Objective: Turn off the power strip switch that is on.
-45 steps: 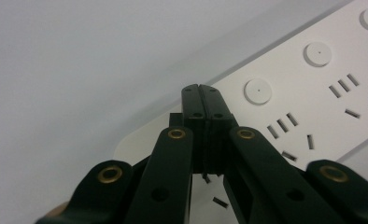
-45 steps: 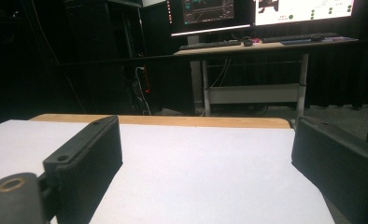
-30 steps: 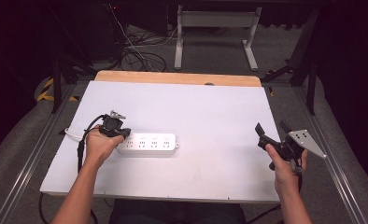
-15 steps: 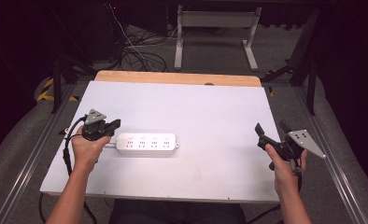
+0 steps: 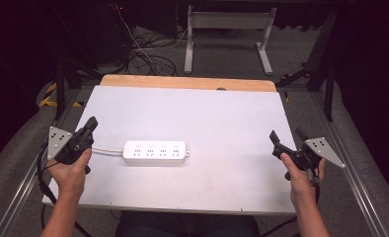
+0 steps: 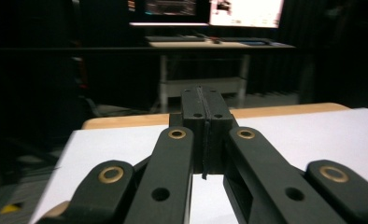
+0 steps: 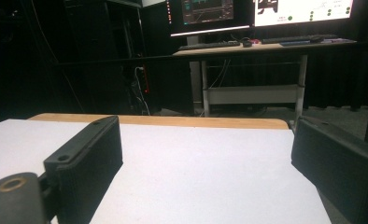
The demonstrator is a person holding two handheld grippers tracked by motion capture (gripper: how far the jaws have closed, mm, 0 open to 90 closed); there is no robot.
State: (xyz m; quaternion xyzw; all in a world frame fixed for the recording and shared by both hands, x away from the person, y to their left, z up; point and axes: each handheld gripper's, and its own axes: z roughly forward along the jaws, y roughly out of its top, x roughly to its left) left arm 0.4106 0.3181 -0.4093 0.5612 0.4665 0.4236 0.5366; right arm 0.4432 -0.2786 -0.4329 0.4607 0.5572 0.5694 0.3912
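White power strip (image 5: pixel 155 152) lying flat on the white bench (image 5: pixel 222 123), left of centre, its thin cable (image 5: pixel 106 150) running left toward the left gripper (image 5: pixel 90 124). Left gripper held just beside the cable end, jaws pressed together on nothing, as the left gripper view (image 6: pixel 205 135) confirms. Right gripper (image 5: pixel 286 140) held well apart from the strip near the bench's right edge, jaws wide apart and empty (image 7: pixel 205 163). Probable hazards: a closed left gripper cannot take the strip unless reopened; a sideways nudge could slide the light strip; the cable could snag a jaw and drag the strip toward the left edge.
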